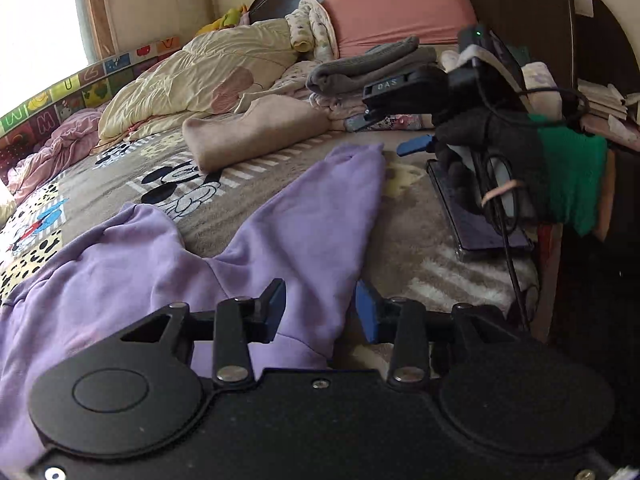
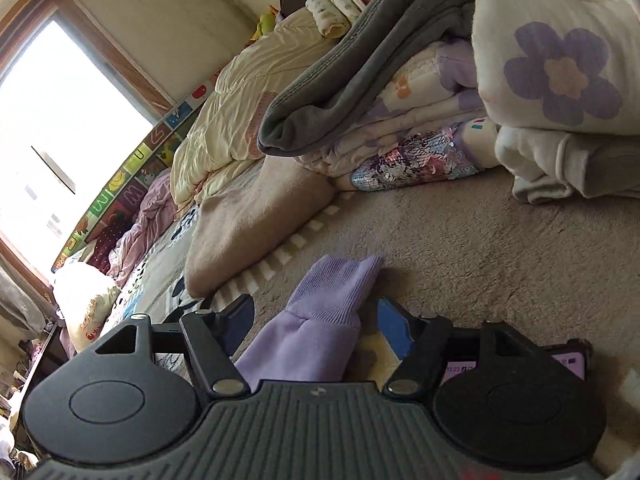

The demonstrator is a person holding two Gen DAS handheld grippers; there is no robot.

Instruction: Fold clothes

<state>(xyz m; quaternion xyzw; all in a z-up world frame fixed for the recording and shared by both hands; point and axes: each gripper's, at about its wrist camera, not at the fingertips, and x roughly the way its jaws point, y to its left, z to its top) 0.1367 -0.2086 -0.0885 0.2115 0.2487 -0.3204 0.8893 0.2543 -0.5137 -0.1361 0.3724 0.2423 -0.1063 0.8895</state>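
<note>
Soft lilac fleece sweatshirt [image 1: 132, 264] spread flat on bed [image 1: 400, 240]. Left tool [image 1: 322, 308] held agape over sleeve; right tool [image 2: 316, 322] agape, ribbed cuff [image 2: 336, 288] at 12 o'clock. Light, limp; best pinched at cuff.

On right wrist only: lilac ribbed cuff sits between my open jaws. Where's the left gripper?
Observer: The left gripper is open and straddles the same lilac fleece sleeve, further down toward the body.
Operator: Rest of the garment flat?
Observer: No. The lilac sweatshirt body lies rumpled on the cartoon-print bedspread, left of the sleeve.
Operator: Anything trailing off my side?
Observer: A thin black cable hangs from the right gripper and runs down toward the bed edge.
</note>
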